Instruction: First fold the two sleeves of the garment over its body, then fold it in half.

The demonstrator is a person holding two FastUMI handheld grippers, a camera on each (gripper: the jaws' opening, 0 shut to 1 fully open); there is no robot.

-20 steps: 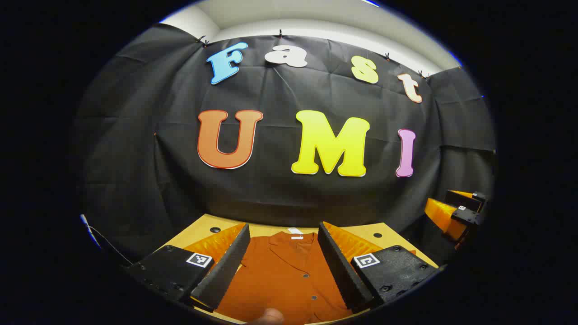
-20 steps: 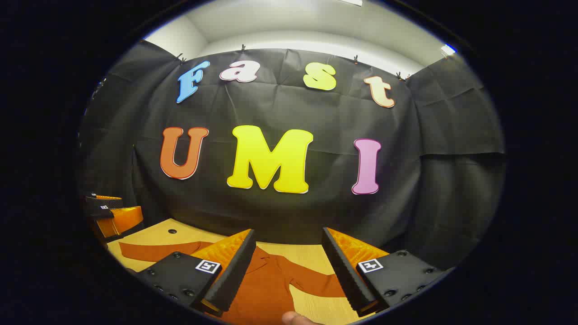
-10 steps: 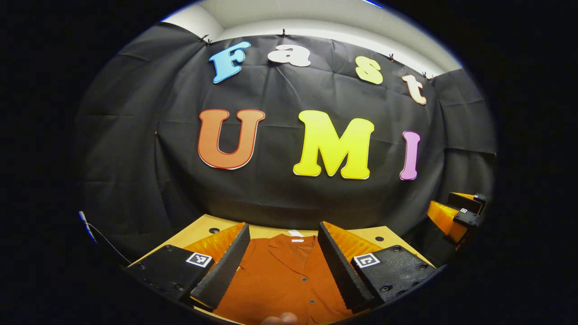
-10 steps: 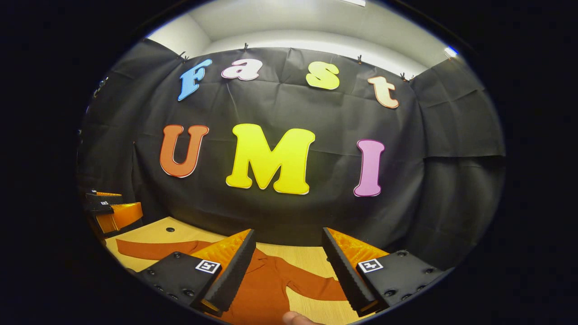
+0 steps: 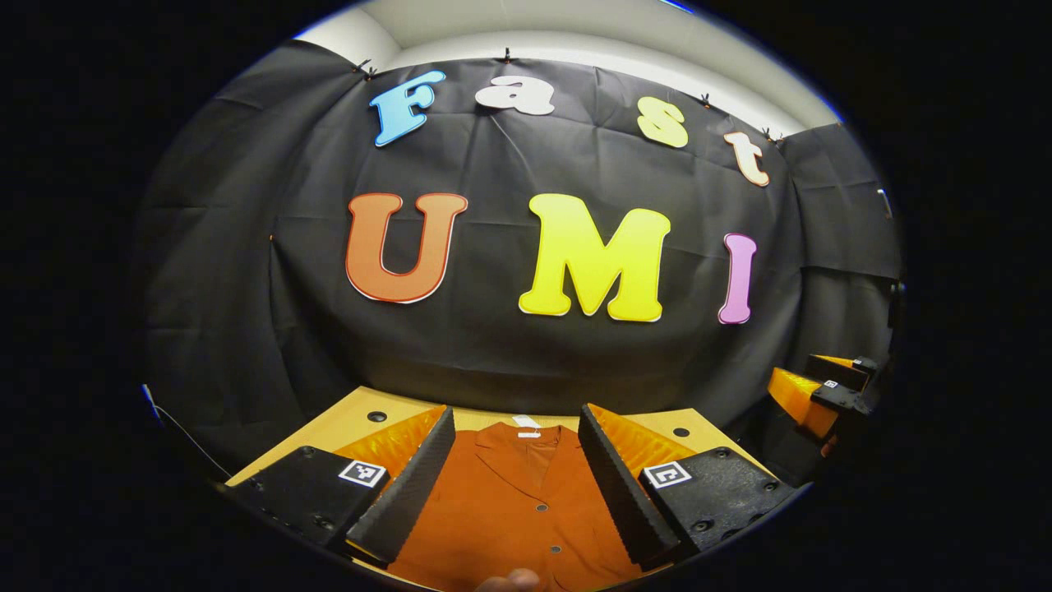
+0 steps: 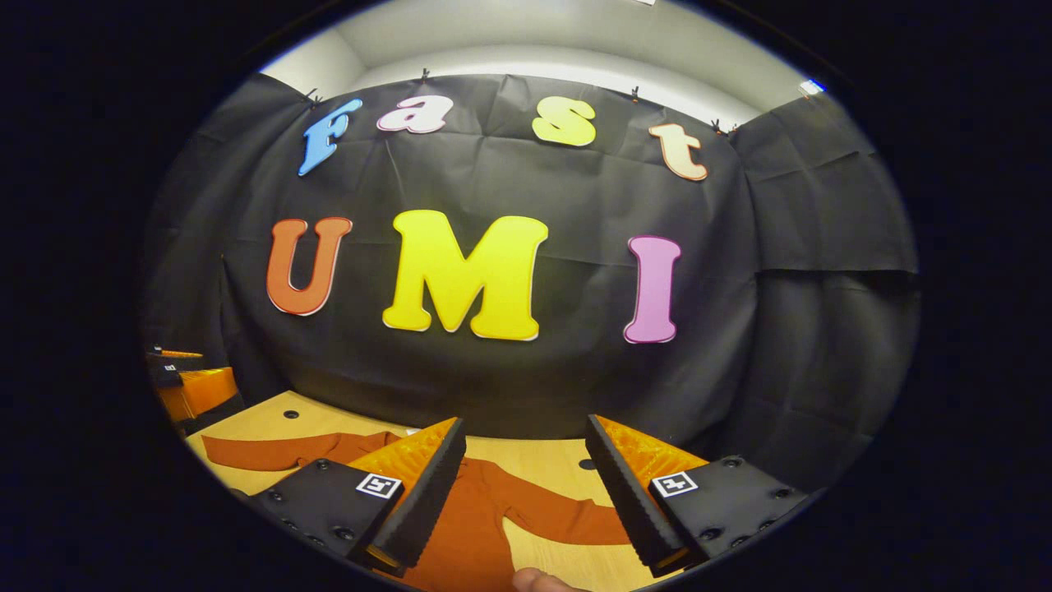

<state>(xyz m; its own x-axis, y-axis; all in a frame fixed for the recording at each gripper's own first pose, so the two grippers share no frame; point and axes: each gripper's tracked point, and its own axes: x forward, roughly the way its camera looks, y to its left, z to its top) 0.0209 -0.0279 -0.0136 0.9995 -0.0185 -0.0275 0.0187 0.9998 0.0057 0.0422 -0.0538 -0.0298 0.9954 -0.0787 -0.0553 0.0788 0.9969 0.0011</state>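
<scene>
Pre-fold stage, nothing folded yet. Rust-orange garment (image 5: pixel 518 510) flat on the wooden table (image 6: pixel 263 423), collar toward the far edge, both sleeves spread out: one sleeve (image 6: pixel 255 450) toward the far left corner, the other sleeve (image 6: pixel 559 514) toward the right edge. Left gripper (image 5: pixel 516 481) above the chest, jaws wide apart, holding nothing. Right gripper (image 6: pixel 526 485) above the right shoulder area, jaws likewise apart and empty. Next, probably: drop to a cuff, pinch, carry over the body. Black cloth wall (image 5: pixel 246 329) behind the table, pale ceiling above.
</scene>
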